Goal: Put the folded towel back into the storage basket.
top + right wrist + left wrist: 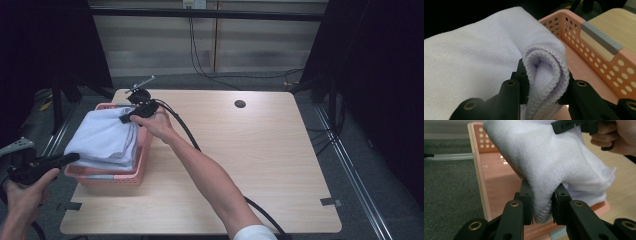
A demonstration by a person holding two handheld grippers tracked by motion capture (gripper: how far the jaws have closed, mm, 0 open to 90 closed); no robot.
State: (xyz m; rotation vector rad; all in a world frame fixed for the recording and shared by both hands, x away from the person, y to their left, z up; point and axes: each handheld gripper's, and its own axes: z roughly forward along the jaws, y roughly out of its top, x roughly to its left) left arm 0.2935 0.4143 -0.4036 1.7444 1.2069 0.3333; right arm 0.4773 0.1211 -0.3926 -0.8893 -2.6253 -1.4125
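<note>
A folded white towel (107, 137) was held over the pink basket (112, 177) at the counter's left edge, gripped by the left claw (542, 206) and right claw (544, 82); lowering it in was judged next.

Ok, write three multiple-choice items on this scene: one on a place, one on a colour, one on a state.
1. Where is the folded pale lilac terry towel?
A. over the pink perforated plastic basket
B. on the floor
C. at the table's right edge

2. What colour is the basket?
A. green
B. pink
C. black

3. How do the left gripper and right gripper stand?
A. both open and apart from the towel
B. one holds a cup
C. each shut on the towel

Key: 1 A, the high view shows the towel above the basket; 2 B, its holed walls are pink; 3 C, each gripper view shows cloth pinched between the jaws.
</note>
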